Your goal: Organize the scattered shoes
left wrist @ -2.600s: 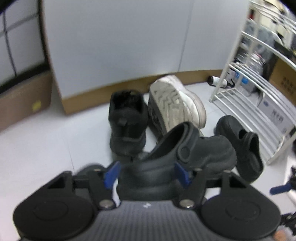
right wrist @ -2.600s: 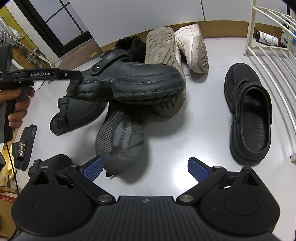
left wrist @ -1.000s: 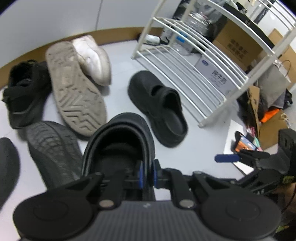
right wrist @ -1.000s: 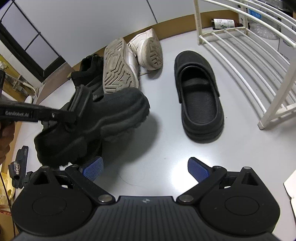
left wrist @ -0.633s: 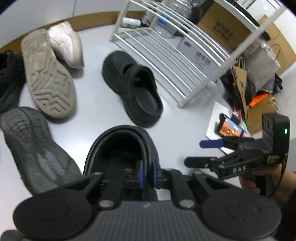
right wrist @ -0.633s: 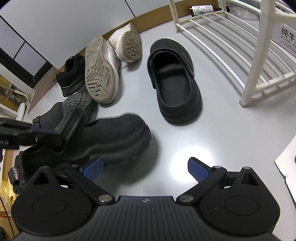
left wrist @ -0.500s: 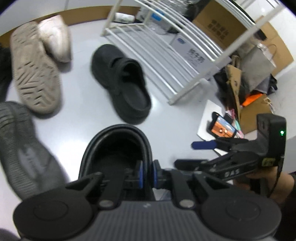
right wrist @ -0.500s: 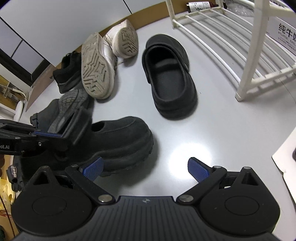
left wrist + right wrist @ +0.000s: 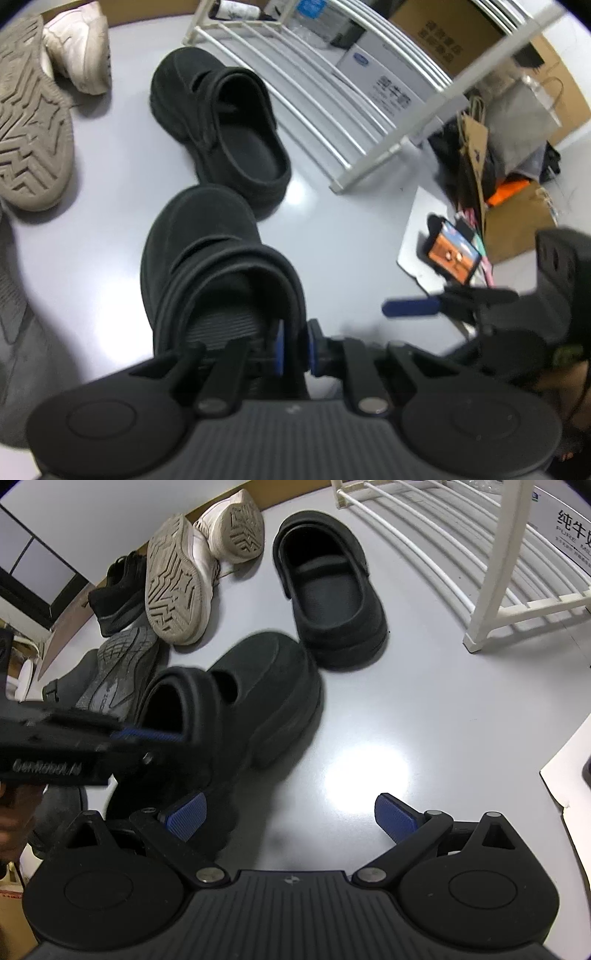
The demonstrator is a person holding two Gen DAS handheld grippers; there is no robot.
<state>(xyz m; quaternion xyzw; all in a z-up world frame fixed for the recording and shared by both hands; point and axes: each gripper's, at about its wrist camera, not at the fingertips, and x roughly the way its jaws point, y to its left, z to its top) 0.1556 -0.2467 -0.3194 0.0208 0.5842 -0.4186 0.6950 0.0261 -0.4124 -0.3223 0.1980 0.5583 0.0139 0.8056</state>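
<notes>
My worry is the held black clog [image 9: 199,258] twisting or slipping out, since my left gripper [image 9: 293,347] pinches only its thin heel rim and the whole shoe hangs forward of that grip; it could also bump its mate [image 9: 221,129] lying at 12 o'clock just beyond the toe. That rim sits squeezed between the left jaws, toe pointing away. My right gripper [image 9: 291,814] is spread wide with nothing in it, the clog at its 10 o'clock.

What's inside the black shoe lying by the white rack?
The black rubber clog near the white wire rack looks empty: only its dark ribbed insole shows. The toe end stays hidden under its closed front.
</notes>
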